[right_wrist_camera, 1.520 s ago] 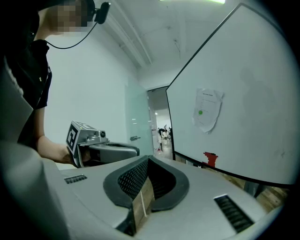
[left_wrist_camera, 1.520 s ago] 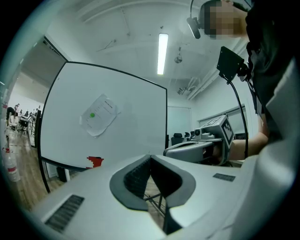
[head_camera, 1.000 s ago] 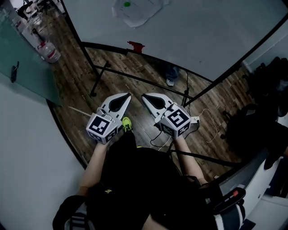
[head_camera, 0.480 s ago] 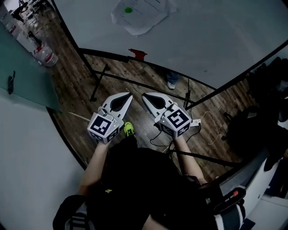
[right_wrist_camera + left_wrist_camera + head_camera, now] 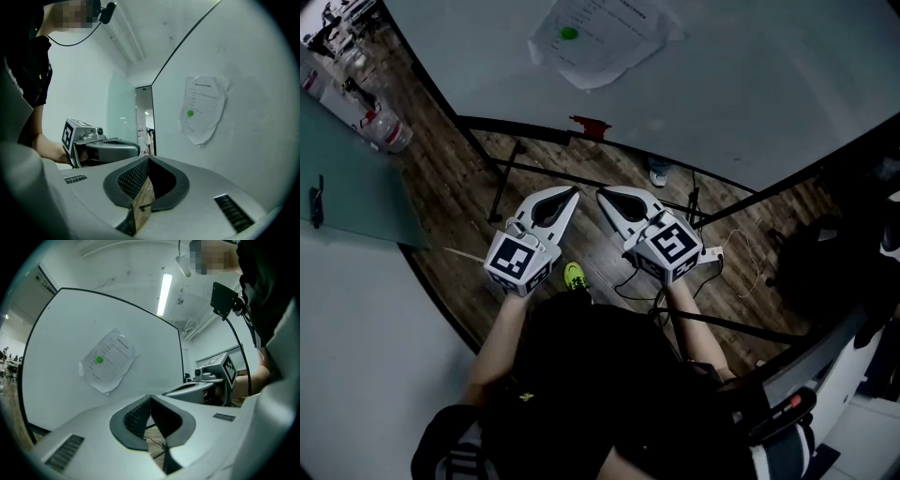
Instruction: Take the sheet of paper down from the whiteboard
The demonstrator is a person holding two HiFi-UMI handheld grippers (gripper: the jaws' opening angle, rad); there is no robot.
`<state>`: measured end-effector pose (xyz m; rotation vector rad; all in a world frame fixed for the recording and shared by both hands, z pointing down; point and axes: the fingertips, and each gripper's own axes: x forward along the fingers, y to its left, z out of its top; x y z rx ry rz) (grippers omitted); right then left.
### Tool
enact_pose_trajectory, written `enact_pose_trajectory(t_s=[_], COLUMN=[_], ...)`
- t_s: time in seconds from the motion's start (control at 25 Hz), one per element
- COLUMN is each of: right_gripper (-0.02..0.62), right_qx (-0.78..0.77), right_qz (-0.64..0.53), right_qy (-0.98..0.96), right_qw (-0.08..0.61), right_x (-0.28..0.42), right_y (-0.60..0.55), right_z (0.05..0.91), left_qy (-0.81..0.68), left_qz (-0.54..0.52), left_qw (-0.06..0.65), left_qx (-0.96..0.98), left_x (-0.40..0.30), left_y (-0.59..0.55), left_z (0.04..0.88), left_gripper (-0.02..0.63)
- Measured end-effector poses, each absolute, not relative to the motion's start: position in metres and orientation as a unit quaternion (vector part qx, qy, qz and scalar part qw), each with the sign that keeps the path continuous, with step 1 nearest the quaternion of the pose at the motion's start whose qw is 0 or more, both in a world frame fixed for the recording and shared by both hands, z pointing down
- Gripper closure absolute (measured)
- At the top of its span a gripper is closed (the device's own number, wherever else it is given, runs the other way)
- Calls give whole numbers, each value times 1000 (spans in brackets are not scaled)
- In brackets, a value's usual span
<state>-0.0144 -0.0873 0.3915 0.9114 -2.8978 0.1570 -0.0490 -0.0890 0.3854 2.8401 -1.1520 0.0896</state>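
A crumpled white sheet of paper [image 5: 602, 39] with printed lines hangs on the whiteboard [image 5: 750, 84], held by a green round magnet [image 5: 569, 33]. The left gripper view shows the sheet of paper [image 5: 108, 361] ahead on the left; the right gripper view has the sheet of paper [image 5: 202, 108] on the right. My left gripper [image 5: 574, 191] and right gripper [image 5: 601, 196] are side by side, well short of the board, both shut with nothing between the jaws. Their tips point toward the board.
The whiteboard stands on a black frame with legs [image 5: 502, 183] on a wood floor. A red clip [image 5: 590, 126] sits on its lower rail. Cables [image 5: 741, 262] lie on the floor at right. A glass partition [image 5: 347, 187] is at left, with a water bottle [image 5: 384, 131] beyond it.
Both grippers have moved forward toward the whiteboard together; the sheet sits lower and larger in the head view. Both stay shut.
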Motion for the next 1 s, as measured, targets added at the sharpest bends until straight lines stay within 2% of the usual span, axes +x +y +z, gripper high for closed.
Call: enact_pose_trajectory(t_s=[1.0], right_gripper=[595], right_qx=[313], right_qz=[24], right_qy=[-948], right_qw=[42], right_x=[-58], right_y=[-199], right_z=[367], left_qy=[-372], left_qz=[10], left_qw=[-22], left_qx=[928], left_x=[-88], left_y=[-199], left_z=[358], left_gripper=[584])
